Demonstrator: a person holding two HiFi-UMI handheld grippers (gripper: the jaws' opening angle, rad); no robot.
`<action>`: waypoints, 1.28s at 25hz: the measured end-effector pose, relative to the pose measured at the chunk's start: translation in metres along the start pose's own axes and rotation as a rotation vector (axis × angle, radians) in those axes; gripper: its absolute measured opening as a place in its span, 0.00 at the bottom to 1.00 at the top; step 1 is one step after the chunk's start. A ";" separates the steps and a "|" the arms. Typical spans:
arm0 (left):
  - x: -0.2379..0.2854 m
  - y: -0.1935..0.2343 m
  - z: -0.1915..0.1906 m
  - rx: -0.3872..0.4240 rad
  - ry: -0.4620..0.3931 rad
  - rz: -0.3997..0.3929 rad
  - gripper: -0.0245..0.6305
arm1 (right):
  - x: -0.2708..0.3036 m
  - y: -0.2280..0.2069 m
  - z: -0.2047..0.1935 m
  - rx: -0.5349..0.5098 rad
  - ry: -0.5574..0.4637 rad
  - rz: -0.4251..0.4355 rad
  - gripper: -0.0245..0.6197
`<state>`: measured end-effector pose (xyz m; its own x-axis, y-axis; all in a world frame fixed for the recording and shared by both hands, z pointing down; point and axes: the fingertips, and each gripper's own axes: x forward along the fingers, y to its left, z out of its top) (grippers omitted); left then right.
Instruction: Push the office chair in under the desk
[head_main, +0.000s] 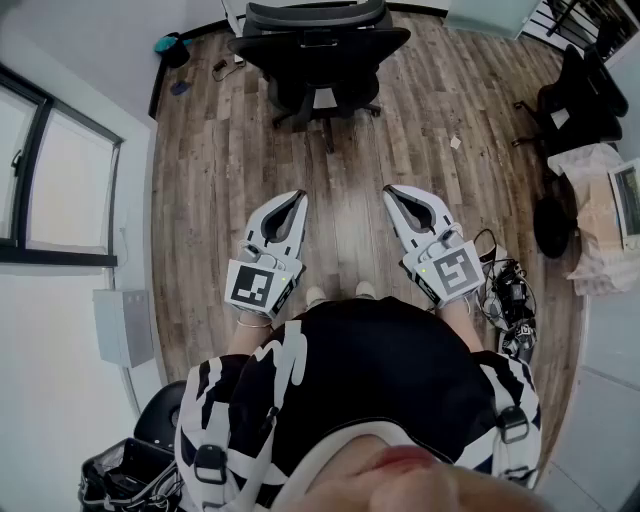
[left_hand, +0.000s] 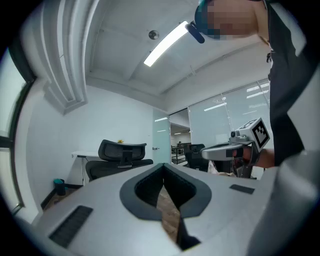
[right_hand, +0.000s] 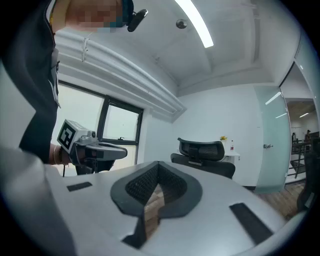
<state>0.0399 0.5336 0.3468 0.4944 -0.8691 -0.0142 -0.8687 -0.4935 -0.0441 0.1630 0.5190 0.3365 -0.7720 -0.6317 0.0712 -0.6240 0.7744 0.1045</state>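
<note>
A black office chair (head_main: 318, 55) stands on the wood floor at the top of the head view, its back toward me, in front of a white desk (left_hand: 85, 154) by the far wall. It also shows ahead as the chair (left_hand: 122, 159) in the left gripper view and the chair (right_hand: 202, 157) in the right gripper view. My left gripper (head_main: 299, 196) and right gripper (head_main: 389, 192) are held side by side, level, both shut with nothing in them, well short of the chair.
A window (head_main: 55, 190) and a wall box (head_main: 122, 326) line the left wall. More black chairs (head_main: 585, 95) and a cluttered desk corner (head_main: 605, 215) stand at the right. Cables (head_main: 508, 290) lie on the floor at my right foot. A black bag (head_main: 125, 470) sits behind me.
</note>
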 end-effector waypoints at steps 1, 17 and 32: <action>0.000 -0.001 0.001 -0.004 -0.002 -0.002 0.05 | 0.000 0.001 0.000 0.000 0.004 0.001 0.05; -0.010 0.009 0.002 0.002 0.023 0.026 0.05 | 0.007 0.018 -0.003 -0.003 0.000 0.024 0.05; -0.071 0.057 -0.016 -0.012 0.009 -0.062 0.05 | 0.045 0.090 -0.014 0.009 -0.005 -0.042 0.05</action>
<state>-0.0449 0.5669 0.3615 0.5475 -0.8368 -0.0030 -0.8364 -0.5471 -0.0331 0.0735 0.5596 0.3631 -0.7458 -0.6633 0.0617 -0.6569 0.7476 0.0980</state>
